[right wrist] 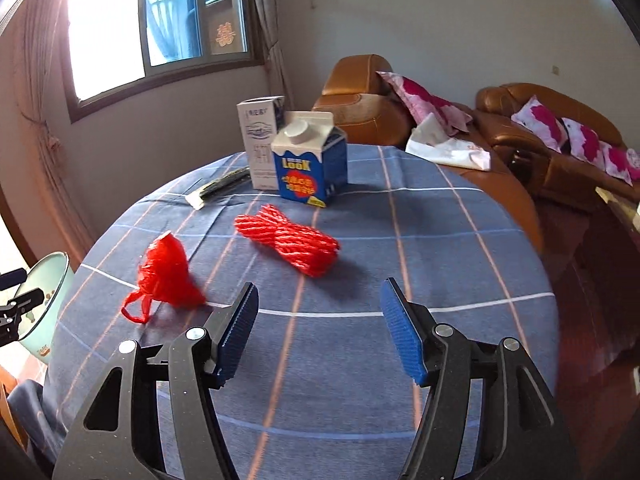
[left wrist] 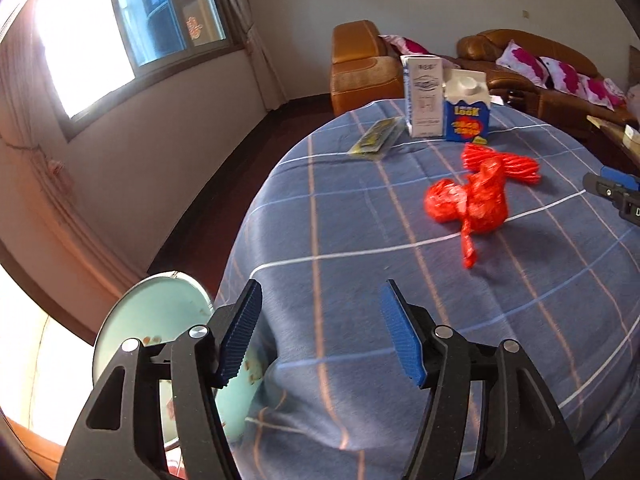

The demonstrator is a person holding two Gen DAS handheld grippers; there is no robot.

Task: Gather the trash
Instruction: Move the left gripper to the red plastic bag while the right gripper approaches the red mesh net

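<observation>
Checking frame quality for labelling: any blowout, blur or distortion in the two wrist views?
Left wrist: window blown out to white at left, strong fisheye bending of the table edge, red bag slightly smeared. Right wrist: window also clipped, red net and bag soft with motion blur, carton print readable, dark vignette in the corners.

My round table (right wrist: 460, 264), under a blue checked cloth, carries a crumpled red plastic bag (right wrist: 168, 276), a red foam net (right wrist: 288, 242) just beyond it, and farther back a blue carton (right wrist: 310, 162) beside a white box (right wrist: 260, 142) and a flat wrapper (right wrist: 218, 188).
</observation>
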